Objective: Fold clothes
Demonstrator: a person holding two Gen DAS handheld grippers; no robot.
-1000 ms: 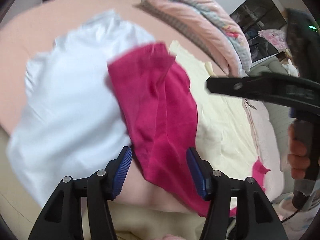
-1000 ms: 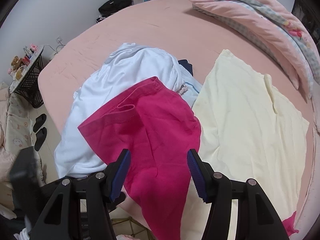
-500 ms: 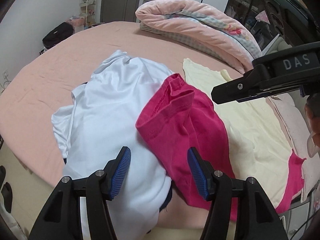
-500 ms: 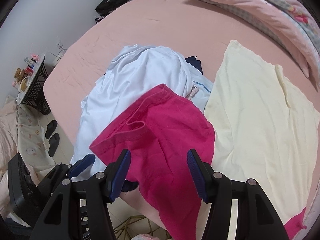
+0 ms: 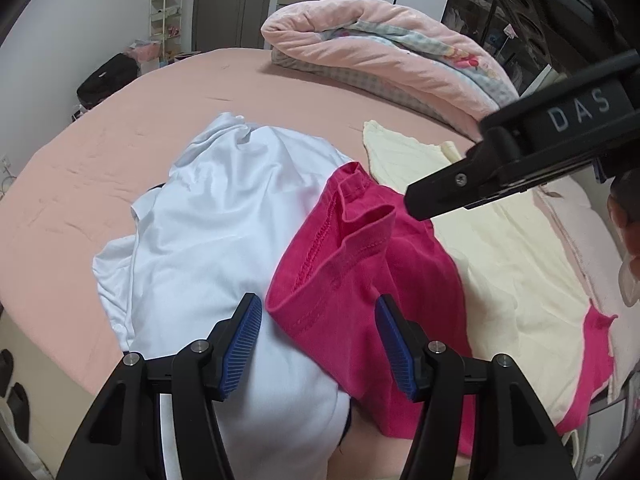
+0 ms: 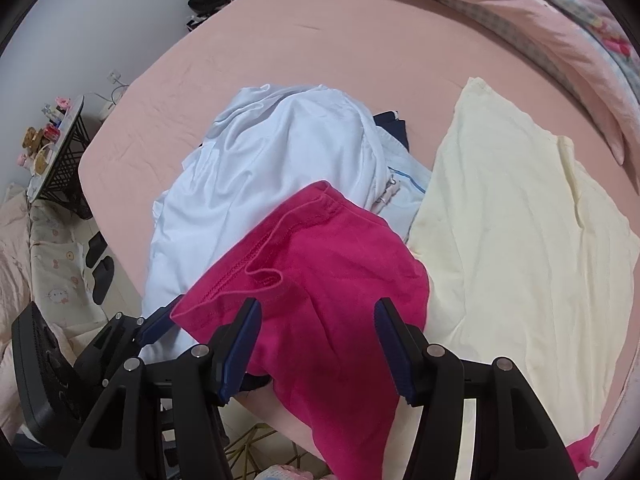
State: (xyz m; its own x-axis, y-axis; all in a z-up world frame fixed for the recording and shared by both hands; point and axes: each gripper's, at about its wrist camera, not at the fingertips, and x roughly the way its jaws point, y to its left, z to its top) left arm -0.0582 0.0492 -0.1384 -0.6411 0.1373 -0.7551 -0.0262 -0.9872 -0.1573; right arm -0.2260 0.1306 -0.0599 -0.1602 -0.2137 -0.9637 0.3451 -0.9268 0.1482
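A magenta garment (image 5: 360, 280) lies crumpled on a white garment (image 5: 224, 220), and partly on a cream one (image 5: 500, 248), at the near edge of a pink bed (image 5: 120, 152). My left gripper (image 5: 318, 344) hovers open over the magenta hem and grips nothing. A black finger (image 5: 452, 192) of the right gripper reaches in from the right above the magenta cloth. In the right wrist view my right gripper (image 6: 316, 344) is open above the magenta garment (image 6: 320, 264), its pads clear of the cloth. One blue-padded finger (image 6: 154, 326) of the left gripper shows by the hem.
A rolled pink quilt (image 5: 380, 48) lies across the bed's far side. A dark navy garment (image 6: 394, 122) peeks out under the white garment (image 6: 272, 160). Beside the bed are slippers (image 6: 100, 268) and a black wire rack (image 6: 60, 160). A hand (image 5: 624, 220) shows at the right edge.
The left wrist view has rolled upright and shifted along the bed edge. The right gripper drew back toward the near edge, and the left gripper's tip now shows beside the hem. Both stay open.
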